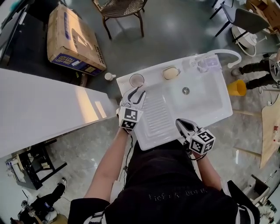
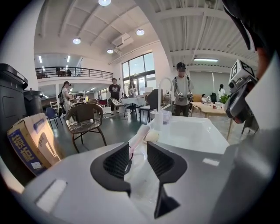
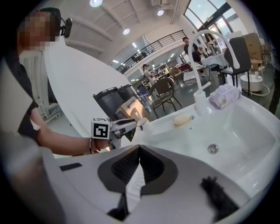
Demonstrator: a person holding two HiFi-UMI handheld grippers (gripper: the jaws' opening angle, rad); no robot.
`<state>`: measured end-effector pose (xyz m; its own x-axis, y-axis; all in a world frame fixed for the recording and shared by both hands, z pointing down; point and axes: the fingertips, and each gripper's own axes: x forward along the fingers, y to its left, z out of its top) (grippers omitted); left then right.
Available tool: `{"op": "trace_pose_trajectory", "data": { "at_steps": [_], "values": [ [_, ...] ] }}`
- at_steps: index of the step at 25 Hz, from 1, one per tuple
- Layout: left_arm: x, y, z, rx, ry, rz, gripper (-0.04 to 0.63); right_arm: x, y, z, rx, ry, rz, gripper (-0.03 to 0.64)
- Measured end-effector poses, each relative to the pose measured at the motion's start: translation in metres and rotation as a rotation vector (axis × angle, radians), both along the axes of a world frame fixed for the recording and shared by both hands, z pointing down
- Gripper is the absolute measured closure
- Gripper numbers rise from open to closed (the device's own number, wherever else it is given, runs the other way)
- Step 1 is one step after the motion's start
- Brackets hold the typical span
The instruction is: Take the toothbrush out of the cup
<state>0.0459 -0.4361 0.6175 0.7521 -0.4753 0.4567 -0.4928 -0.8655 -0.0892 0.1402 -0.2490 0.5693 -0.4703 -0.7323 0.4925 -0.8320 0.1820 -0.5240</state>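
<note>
Right gripper (image 3: 138,151) at the near edge of the sink (image 1: 218,110): jaws clenched together, nothing between them. Left gripper (image 1: 136,92) over the sink's left side, jaws released and standing apart on either side of the toothbrush (image 2: 140,134). Pads not pressing on it, and the handle sits closer to one pad than the other. Toothbrush leans in the cup (image 1: 137,80) at the sink's far left corner, head up. Soap (image 1: 170,72) on the sink's back ledge, right of the cup. Faucet (image 1: 225,53) at the sink's far right corner.

An open workspace hall is shown: a white sink (image 1: 205,107) is set on grey floor (image 1: 175,30), with a cardboard box (image 1: 74,41) and wicker chair (image 1: 120,8) beyond it, and tall windows (image 2: 138,70) and a railed gallery (image 2: 74,70) farther back.
</note>
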Motion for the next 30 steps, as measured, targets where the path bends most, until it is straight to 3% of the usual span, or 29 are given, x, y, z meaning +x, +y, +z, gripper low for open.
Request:
{"op": "trace_pose_trajectory", "data": {
  "at_steps": [17, 24, 30],
  "values": [
    [0.028, -0.012, 0.016, 0.009, -0.035, 0.046, 0.448, 0.021, -0.006, 0.0, 0.002, -0.006, 0.066, 0.604],
    [0.029, -0.02, 0.017, 0.039, -0.048, 0.029, 0.52, 0.028, -0.005, 0.006, -0.012, -0.011, 0.077, 0.604],
    [0.028, -0.022, 0.013, 0.065, -0.054, 0.021, 0.536, 0.03, -0.005, 0.005, -0.009, -0.015, 0.077, 0.604]
  ]
}}
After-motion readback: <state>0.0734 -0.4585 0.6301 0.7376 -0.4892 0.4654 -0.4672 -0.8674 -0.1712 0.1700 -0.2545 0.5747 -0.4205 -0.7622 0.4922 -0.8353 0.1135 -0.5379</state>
